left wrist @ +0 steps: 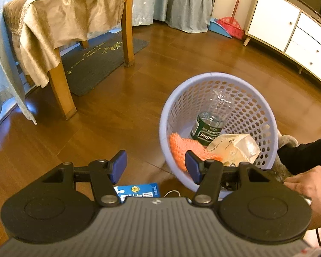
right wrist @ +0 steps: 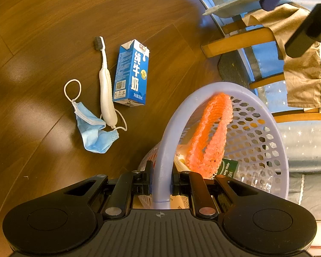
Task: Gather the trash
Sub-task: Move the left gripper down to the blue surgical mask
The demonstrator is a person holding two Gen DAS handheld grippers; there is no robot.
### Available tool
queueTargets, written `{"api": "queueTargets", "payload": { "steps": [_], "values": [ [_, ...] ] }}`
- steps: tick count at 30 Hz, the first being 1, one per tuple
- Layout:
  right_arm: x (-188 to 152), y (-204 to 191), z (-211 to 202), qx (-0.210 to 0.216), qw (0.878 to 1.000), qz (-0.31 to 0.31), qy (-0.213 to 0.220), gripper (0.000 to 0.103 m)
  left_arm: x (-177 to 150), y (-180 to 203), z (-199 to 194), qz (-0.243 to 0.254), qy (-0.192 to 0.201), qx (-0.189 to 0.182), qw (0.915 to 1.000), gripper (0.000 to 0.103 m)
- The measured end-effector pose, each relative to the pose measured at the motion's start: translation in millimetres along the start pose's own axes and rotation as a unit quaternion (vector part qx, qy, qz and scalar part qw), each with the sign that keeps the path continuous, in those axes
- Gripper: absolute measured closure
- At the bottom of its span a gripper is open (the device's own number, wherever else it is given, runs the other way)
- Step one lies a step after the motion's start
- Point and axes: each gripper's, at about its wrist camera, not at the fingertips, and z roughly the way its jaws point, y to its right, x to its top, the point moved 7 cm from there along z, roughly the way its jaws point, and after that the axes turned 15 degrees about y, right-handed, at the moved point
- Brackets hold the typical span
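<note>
A lilac mesh basket stands tilted on the wooden floor, holding a clear bottle, an orange foam net and a crumpled bag. My right gripper is shut on the basket's rim, with the orange net just beyond. My left gripper hangs open above the floor beside the basket, empty. On the floor lie a blue milk carton, a white toothbrush and a blue face mask. The carton peeks out under my left gripper.
A wooden chair draped in tan cloth stands at the left over a dark mat. A white cabinet, a red broom and curtains line the far side. A person's hand shows at the right.
</note>
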Motion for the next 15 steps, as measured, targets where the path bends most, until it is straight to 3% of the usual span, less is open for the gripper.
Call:
{"api": "queueTargets", "payload": {
  "steps": [15],
  "values": [
    [0.4,-0.7,-0.4,0.0,1.0,-0.001,-0.001,0.093,-28.7,-22.8,-1.7,0.004,-0.025,0.027,0.9993,0.04]
  ]
}}
